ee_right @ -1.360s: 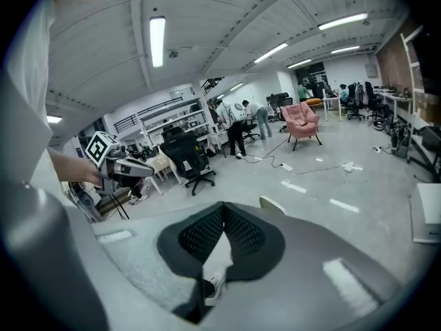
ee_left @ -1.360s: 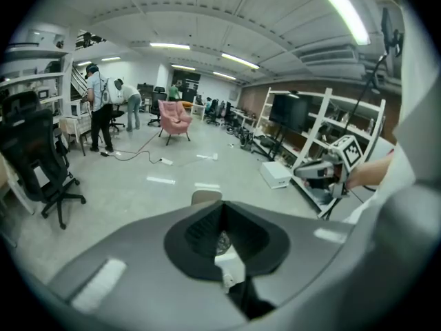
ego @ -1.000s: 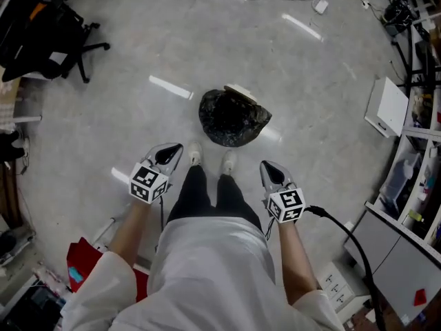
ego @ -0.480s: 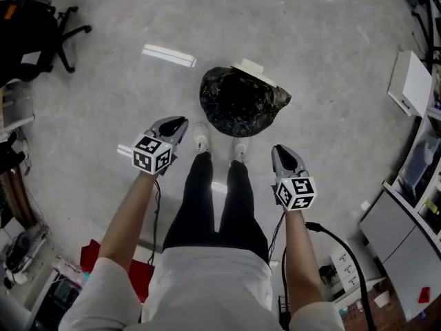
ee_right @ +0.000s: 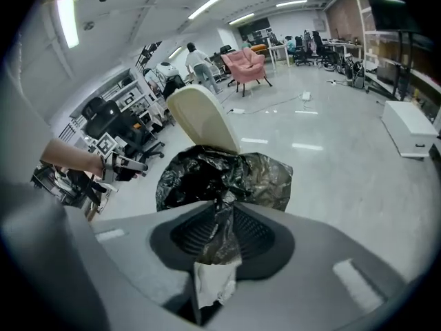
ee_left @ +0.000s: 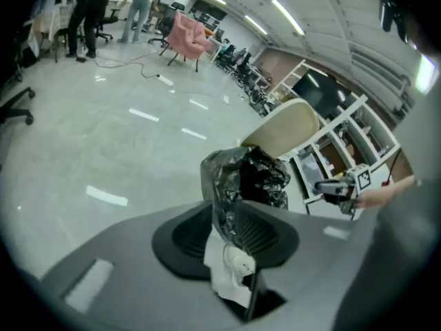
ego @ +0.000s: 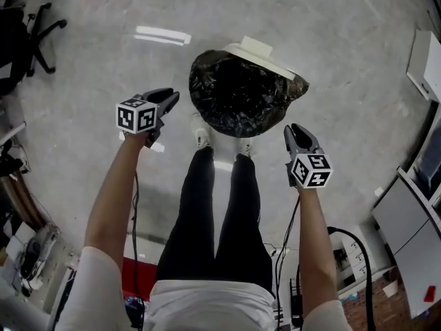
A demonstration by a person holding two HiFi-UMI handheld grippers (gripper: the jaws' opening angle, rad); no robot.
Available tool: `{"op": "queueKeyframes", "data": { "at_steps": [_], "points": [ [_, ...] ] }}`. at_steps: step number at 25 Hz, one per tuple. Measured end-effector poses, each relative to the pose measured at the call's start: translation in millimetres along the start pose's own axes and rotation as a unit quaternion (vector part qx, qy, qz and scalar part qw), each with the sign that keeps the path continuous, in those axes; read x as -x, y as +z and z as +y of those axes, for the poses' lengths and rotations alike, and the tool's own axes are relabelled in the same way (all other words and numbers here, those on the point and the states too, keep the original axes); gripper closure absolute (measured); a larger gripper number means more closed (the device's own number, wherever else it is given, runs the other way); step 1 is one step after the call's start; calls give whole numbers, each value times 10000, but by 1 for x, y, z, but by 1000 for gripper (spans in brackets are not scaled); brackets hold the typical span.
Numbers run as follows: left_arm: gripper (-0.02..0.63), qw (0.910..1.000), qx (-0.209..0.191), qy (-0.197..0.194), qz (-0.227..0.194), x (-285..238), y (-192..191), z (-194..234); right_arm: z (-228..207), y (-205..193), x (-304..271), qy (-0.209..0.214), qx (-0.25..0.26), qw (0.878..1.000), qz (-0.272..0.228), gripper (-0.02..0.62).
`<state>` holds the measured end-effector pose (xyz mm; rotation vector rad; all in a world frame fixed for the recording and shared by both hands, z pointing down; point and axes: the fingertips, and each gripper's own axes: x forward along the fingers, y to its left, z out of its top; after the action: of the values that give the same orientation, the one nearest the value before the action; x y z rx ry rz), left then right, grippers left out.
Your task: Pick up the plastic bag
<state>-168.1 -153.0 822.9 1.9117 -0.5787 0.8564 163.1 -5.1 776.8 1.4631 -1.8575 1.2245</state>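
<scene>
Left gripper [ego: 171,98] and right gripper [ego: 295,129] are flanking the crumpled black plastic bag [ego: 241,98] on the floor [ego: 96,67], jaws just parting, empty, seemingly mid-reach; pinching its rim should come next

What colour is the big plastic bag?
The plastic bag is shiny black; the head view shows it best.

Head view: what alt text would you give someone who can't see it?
From above, a person stands over a black plastic bag on a grey floor, with the left gripper and right gripper either side of it, not touching. Both have just been opening and hold nothing.
</scene>
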Motion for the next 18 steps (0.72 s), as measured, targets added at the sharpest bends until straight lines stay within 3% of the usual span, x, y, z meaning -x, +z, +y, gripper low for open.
{"op": "queueKeyframes", "data": {
  "at_steps": [8,13,18],
  "points": [
    [477,9911,896,-980,-76,-57,-2,44,-59,-24,-74,265,-468,9984,199,358],
    [363,9738,1155,-1956,131,-83,-6,30,-82,-29,-106,834,-770,9929,364,174],
    [344,9572,1135,-2661,53,-109,7,7,-71,-22,-134,1655,-781,9815,564,143]
  ]
}}
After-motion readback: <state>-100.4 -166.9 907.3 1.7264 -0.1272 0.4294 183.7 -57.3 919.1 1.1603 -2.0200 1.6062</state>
